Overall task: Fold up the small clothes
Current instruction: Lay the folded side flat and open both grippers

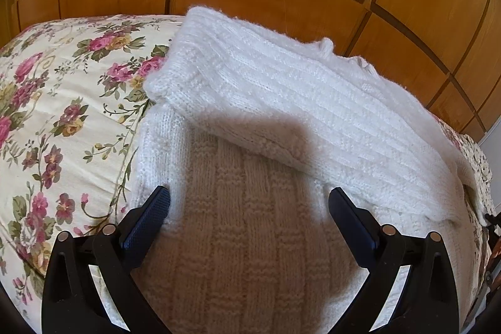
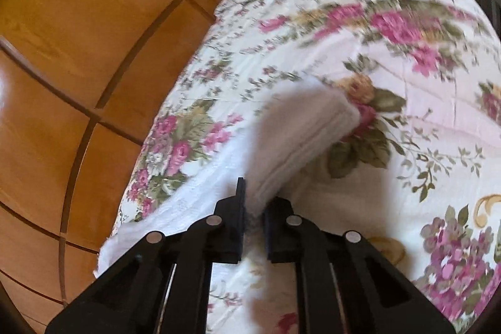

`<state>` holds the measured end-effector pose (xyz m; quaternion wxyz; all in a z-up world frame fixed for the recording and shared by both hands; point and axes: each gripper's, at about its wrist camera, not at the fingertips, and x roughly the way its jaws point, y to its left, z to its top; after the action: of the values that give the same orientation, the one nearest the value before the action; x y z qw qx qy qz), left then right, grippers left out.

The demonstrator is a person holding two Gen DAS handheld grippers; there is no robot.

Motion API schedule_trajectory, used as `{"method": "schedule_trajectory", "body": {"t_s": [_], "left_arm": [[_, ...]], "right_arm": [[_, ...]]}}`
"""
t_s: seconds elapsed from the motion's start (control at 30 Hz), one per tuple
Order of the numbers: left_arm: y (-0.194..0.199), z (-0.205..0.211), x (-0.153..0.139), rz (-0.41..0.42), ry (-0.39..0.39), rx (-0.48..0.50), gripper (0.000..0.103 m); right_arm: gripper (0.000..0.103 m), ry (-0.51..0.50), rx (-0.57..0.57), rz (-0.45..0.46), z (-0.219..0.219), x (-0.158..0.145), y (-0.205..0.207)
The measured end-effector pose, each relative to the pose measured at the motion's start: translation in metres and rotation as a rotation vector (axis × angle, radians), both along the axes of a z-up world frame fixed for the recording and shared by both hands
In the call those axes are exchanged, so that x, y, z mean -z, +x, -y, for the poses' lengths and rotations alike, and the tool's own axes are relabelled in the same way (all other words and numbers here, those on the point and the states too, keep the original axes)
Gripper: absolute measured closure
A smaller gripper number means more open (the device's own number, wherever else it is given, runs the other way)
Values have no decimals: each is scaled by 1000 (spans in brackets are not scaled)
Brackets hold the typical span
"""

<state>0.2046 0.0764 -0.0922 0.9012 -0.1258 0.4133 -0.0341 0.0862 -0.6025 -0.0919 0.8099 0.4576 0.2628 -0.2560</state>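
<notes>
Soft, light white knitted sweater (image 1: 250, 121): sleeve (image 2: 300, 140) at 12 o'clock is pinched by closed right gripper (image 2: 253, 208); left gripper (image 1: 249, 202) is held wide open, empty.

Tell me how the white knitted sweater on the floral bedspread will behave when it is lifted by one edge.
The white knitted sweater is probably floppy: a folded-over part already drapes softly across its body. It likely stretches and sags, being loose rib knit. The right gripper pinches a white fold that bends limply beyond the pads, so it should trail rather than hold shape.
</notes>
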Motion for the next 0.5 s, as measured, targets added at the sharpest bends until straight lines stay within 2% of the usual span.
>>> {"method": "schedule_trajectory", "body": {"t_s": [0.13, 0.3, 0.5], "left_arm": [[-1, -1, 0, 3, -8, -1, 4], [-2, -3, 1, 7, -17, -2, 4], [-3, -4, 1, 13, -29, -5, 4]], "right_arm": [[94, -99, -60, -10, -24, -23, 15], [94, -237, -209, 14, -80, -56, 47], [94, -294, -442, 82, -167, -77, 92]]}}
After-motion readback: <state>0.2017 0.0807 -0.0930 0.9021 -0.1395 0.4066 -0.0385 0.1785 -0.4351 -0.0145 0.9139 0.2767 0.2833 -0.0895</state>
